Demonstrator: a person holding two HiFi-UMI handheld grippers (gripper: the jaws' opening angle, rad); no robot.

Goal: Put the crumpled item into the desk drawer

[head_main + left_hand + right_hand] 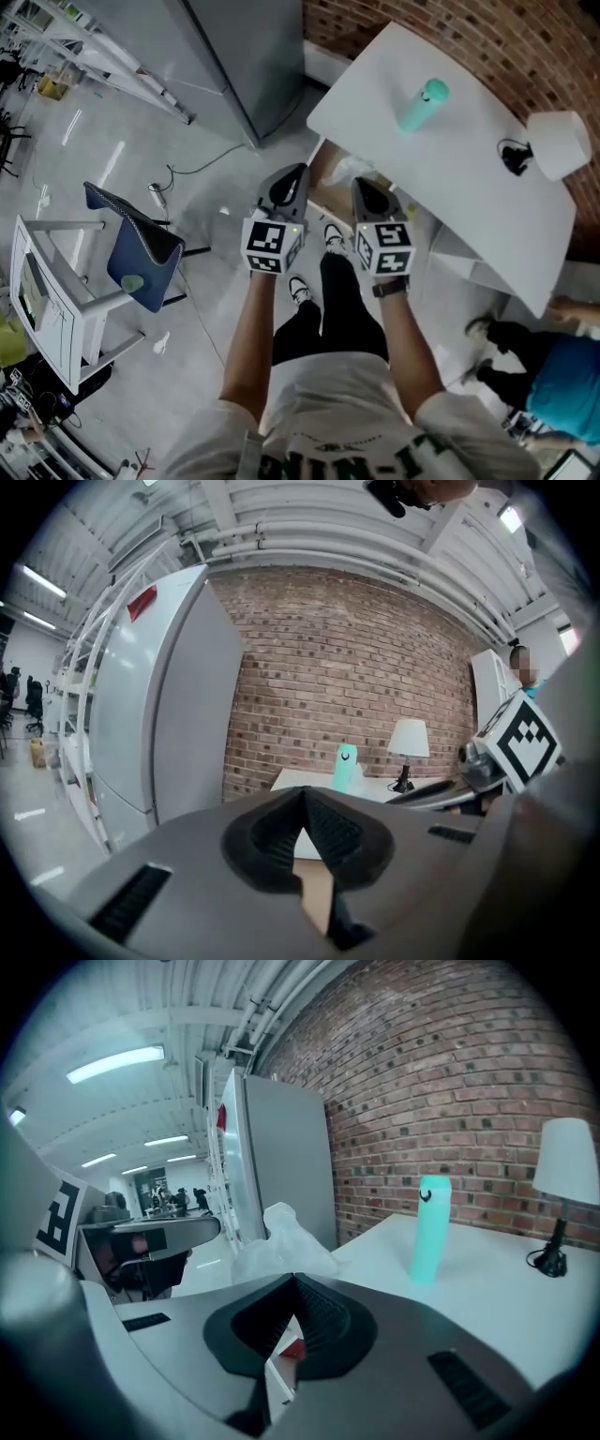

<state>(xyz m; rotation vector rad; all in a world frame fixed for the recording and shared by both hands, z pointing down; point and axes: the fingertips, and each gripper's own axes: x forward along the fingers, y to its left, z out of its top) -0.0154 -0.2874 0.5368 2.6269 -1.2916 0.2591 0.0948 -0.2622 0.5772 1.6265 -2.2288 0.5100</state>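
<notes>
A crumpled white plastic item (351, 170) lies at the near-left edge of the white desk (459, 202); in the right gripper view the same crumpled item (279, 1241) sits just beyond the jaws. Below that edge a tan panel (326, 190) shows, which may be the drawer; I cannot tell if it is open. My left gripper (290, 176) (305, 799) and right gripper (368, 187) (295, 1284) hover side by side just short of the desk edge. Both are shut, with nothing held. The crumpled item lies between their tips, a little farther on.
A teal bottle (423, 103) and a white lamp (559, 142) stand on the desk, against a brick wall. A grey cabinet (228, 52) stands to the left. A blue chair (141, 253) and a white side table (47, 300) are behind-left; another person (553, 375) is at the right.
</notes>
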